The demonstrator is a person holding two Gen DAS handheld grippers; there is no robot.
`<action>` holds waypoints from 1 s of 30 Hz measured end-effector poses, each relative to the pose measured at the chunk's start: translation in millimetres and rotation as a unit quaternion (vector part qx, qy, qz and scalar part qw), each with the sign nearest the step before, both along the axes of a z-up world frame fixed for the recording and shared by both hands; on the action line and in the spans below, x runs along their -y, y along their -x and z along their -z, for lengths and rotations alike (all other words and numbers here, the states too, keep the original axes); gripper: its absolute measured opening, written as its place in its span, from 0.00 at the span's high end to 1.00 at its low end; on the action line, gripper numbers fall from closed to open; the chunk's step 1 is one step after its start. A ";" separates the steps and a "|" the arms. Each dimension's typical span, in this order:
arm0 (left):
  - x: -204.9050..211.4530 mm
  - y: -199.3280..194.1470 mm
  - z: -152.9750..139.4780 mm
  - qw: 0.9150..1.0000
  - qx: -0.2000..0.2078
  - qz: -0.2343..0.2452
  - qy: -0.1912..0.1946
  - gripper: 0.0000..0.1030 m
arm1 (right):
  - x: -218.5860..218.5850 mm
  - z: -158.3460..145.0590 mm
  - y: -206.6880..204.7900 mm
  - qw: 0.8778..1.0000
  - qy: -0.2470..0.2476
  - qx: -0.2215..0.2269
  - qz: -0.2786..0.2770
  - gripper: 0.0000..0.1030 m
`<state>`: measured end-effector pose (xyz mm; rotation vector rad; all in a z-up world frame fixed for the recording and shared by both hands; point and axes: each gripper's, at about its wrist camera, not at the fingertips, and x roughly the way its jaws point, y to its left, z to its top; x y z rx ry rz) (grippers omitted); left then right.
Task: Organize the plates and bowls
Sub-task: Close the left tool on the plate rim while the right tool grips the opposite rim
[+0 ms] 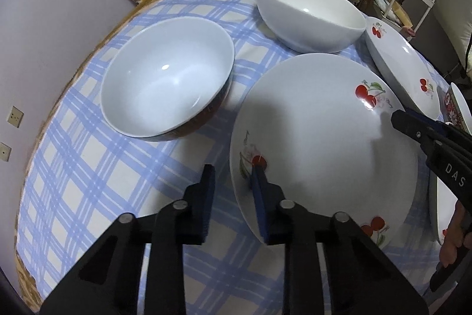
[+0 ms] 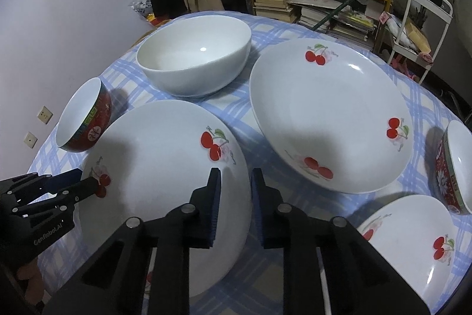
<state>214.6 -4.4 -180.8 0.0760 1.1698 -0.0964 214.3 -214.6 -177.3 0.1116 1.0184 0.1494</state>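
**Two grippers at opposite rims of one cherry plate**

The left gripper point(image 1: 233, 176) straddled the near-left rim of a large white ceramic plate printed with red cherries point(image 1: 318, 120): one finger lay over the plate's face by a cherry motif, the other outside the rim above the blue-and-white checked cloth of the surface point(image 1: 88, 167). The gap was narrow, but whether the pads actually pressed the rim could not be told. The right gripper point(image 2: 236, 182) bracketed the same plate's opposite rim in like fashion, its fingers close together with the edge between them; firm contact was equally uncertain.

Risks, as judged from this pose: the glazed rim looked thin and slick, so an uneven lift by the two hands could tilt the plate and let it slide from one pair of fingers. A red-patterned bowl with a white interior point(image 2: 85, 117) sat just beside the plate's far-left edge (close enough to be knocked if the plate swung). A second cherry plate point(image 2: 330, 114) lay near on the right.

Containers: the red-patterned bowl, a plain white ceramic bowl point(image 2: 194, 58) farther back, and another red-patterned bowl point(image 2: 454, 167) at the right edge all appeared empty. A third cherry plate point(image 2: 407, 241) also carried nothing.
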 end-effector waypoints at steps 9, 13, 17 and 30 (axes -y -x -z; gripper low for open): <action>-0.1 -9.4 5.2 0.999 -0.020 0.008 0.025 0.82 | 4.7 7.9 -10.2 0.999 -0.016 -0.030 0.013 0.87; -3.2 -14.7 7.2 0.999 -0.026 0.003 0.041 0.82 | 7.1 10.4 -15.1 0.999 -0.028 -0.044 0.011 0.87; -6.4 -19.2 9.1 0.998 -0.030 0.000 0.055 0.82 | 7.7 12.4 -18.7 0.998 -0.031 -0.049 0.008 0.87; -10.4 -18.7 3.9 0.997 -0.030 0.019 0.068 0.83 | 6.2 13.8 -18.5 0.998 -0.035 -0.055 0.006 0.85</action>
